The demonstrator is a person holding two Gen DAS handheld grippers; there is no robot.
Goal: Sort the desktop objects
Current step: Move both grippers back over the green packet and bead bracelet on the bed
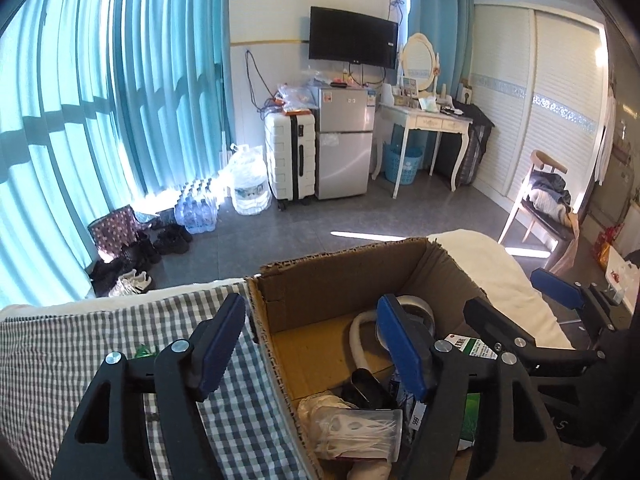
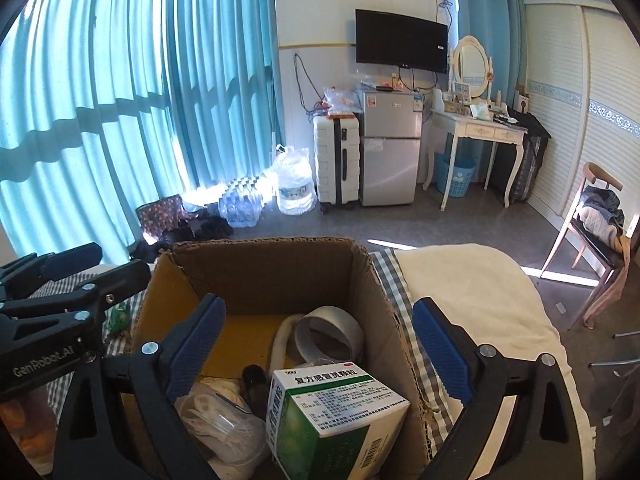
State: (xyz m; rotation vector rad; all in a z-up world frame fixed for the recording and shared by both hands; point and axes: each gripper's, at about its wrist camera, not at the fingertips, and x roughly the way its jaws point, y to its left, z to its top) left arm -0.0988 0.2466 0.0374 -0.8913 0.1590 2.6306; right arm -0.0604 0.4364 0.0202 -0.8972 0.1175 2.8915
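An open cardboard box [image 1: 340, 276] [image 2: 256, 268] stands on a checked cloth. Inside lie a roll of white tape [image 2: 332, 330] [image 1: 416, 308], a green and white medicine box [image 2: 336, 412], a clear plastic tub of white sticks [image 1: 360, 432] [image 2: 216, 420] and a small dark object [image 2: 254, 380]. My left gripper [image 1: 314, 348] [image 2: 96, 268] hangs open over the box's left wall, with nothing held. My right gripper [image 2: 318, 348] [image 1: 524, 304] is open above the box, its pads apart from the medicine box below.
The checked cloth [image 1: 80, 344] covers the bed left of the box, with a small green item [image 1: 142, 350] [image 2: 118, 316] on it. A white blanket [image 2: 472, 288] lies to the right. Beyond are grey floor, a wooden chair [image 2: 596, 220], shoes and water bottles.
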